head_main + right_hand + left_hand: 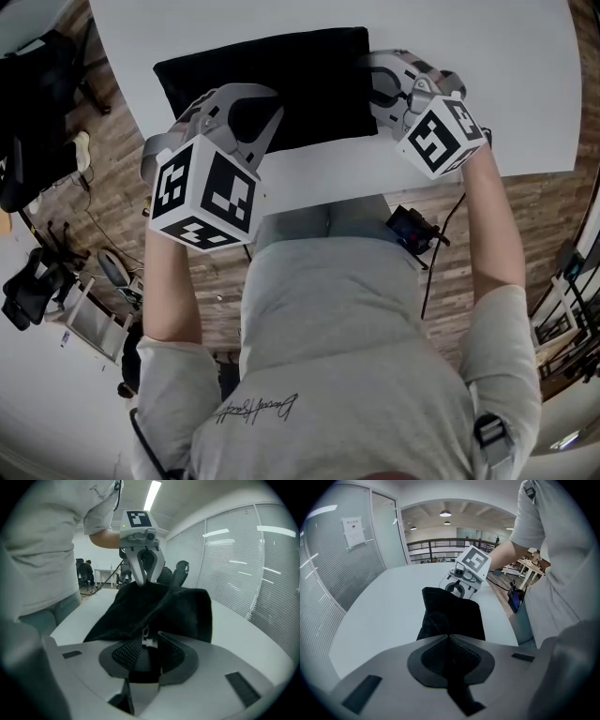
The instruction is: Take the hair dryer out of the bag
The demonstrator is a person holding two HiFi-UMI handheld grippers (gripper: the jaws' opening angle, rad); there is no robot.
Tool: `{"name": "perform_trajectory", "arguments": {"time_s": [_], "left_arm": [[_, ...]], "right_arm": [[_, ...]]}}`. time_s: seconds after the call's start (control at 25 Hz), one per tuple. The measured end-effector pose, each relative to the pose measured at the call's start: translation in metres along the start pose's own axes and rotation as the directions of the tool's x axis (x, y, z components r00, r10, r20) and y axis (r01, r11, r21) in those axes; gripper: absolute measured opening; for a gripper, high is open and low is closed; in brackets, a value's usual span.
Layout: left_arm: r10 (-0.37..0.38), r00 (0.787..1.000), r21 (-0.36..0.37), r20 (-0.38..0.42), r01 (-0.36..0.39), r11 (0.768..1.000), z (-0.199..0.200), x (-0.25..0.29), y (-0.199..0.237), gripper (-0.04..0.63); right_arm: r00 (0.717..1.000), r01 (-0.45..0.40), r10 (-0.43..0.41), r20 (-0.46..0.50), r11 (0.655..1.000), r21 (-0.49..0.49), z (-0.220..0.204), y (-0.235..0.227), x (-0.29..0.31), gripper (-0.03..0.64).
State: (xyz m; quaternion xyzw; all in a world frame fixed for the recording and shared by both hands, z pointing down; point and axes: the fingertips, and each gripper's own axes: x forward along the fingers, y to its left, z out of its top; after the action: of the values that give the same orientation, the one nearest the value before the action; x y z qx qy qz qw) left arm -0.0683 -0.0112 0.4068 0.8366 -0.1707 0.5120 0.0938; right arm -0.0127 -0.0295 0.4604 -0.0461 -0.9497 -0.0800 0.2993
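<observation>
Hiding presumably inside the black bag (281, 75), the hair dryer shows in no view, so removal looks barely begun. The soft, dark bag lies on the white table (525, 94). The left gripper (449, 637) pinches its fabric, jaws together. The right gripper (151, 634) stands partly open around a pale zip tab (149, 642).

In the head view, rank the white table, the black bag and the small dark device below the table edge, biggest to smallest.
1. white table, largest even though partly covered.
2. black bag.
3. dark device, clearly smallest.
</observation>
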Motion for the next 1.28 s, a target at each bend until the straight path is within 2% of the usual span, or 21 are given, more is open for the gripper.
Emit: {"name": "perform_trajectory", "arguments": {"time_s": [0.12,0.32,0.44,0.72,1.0,1.28], "left_arm": [[-0.001,1.000,0.009,0.007,0.001,1.000,0.001,-0.004,0.002,0.018],[-0.014,1.000,0.018,0.012,0.014,1.000,0.003,-0.004,-0.001,0.018],[-0.015,1.000,0.023,0.007,0.015,1.000,0.002,-0.003,-0.003,0.018],[-0.012,1.000,0.011,0.002,0.012,1.000,-0.001,-0.002,-0.005,0.018],[-0.007,1.000,-0.003,0.008,0.007,1.000,-0.004,-0.003,-0.004,0.018],[0.003,1.000,-0.014,0.003,-0.003,1.000,-0.007,-0.002,-0.001,0.018]], "right_arm": [[0.996,-0.074,0.074,0.039,0.997,-0.007,0.020,0.011,0.008,0.163],[0.985,-0.170,0.172,0.027,0.984,-0.055,0.038,0.024,0.029,0.236],[0.979,-0.205,0.206,0.010,0.976,-0.069,0.044,0.030,0.039,0.241],[0.973,-0.229,0.229,-0.012,0.969,-0.089,0.051,0.036,0.047,0.241],[0.973,-0.213,0.207,-0.105,0.976,-0.052,0.037,0.033,0.064,0.221],[0.954,-0.238,0.232,-0.190,0.971,-0.011,0.035,0.031,0.072,0.220]]}}
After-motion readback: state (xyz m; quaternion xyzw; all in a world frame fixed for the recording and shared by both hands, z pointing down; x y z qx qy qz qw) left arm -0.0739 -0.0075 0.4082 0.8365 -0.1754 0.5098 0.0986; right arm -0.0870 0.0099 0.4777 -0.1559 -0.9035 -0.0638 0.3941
